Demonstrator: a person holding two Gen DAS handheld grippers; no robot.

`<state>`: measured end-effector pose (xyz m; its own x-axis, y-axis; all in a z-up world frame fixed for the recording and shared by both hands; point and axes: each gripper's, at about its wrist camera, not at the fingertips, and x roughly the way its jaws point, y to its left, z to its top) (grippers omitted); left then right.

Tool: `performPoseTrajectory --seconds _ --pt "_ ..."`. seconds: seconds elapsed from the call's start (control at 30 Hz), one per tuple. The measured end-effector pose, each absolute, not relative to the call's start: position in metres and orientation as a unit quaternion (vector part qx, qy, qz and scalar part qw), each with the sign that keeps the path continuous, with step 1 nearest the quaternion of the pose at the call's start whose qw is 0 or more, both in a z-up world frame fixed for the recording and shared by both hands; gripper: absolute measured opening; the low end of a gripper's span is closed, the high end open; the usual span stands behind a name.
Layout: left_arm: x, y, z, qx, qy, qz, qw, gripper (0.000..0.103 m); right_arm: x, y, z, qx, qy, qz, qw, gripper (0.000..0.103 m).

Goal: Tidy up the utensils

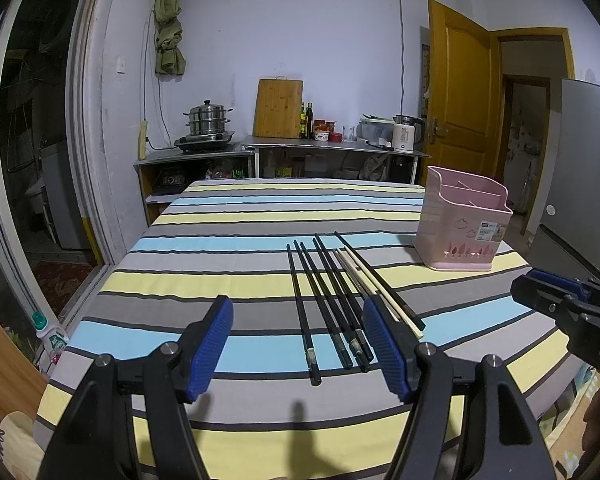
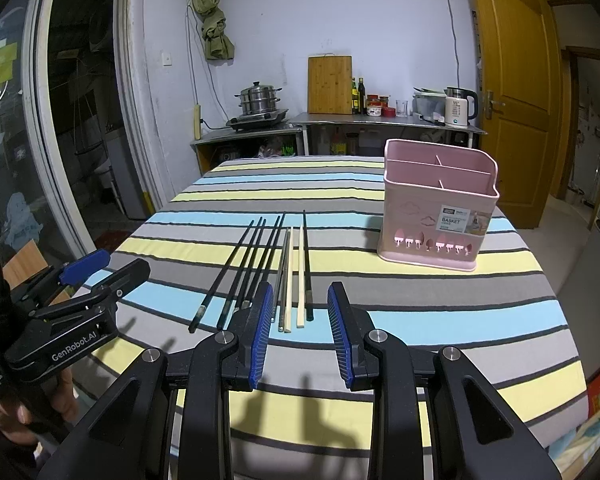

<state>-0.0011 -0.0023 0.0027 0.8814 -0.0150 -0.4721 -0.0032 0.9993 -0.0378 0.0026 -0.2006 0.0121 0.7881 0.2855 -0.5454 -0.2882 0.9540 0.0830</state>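
Note:
Several chopsticks (image 1: 332, 300), mostly black with two pale ones (image 2: 294, 276), lie side by side on the striped table (image 1: 220, 240). A pink utensil basket (image 1: 462, 224) with divided compartments stands empty at the right (image 2: 438, 216). My left gripper (image 1: 298, 348) is open, hovering above the near ends of the black chopsticks. My right gripper (image 2: 298, 328) is open, just short of the near ends of the pale chopsticks. Each gripper shows in the other's view, the right one in the left wrist view (image 1: 556, 296) and the left one in the right wrist view (image 2: 88, 268).
Beyond the table stand metal counters (image 1: 332, 146) with a steamer pot (image 1: 208, 120), cutting board, bottles and a kettle (image 1: 406, 134). A glass sliding door is at the left, a wooden door (image 2: 512, 92) at the right. The table's edges drop off near both sides.

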Motion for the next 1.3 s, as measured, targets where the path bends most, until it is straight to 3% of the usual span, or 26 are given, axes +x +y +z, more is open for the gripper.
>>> performPoseTrajectory --seconds 1.3 --pt "-0.0002 -0.0027 0.0025 -0.024 0.249 -0.007 0.968 0.070 0.0048 -0.1991 0.0073 -0.001 0.292 0.154 0.944 0.030"
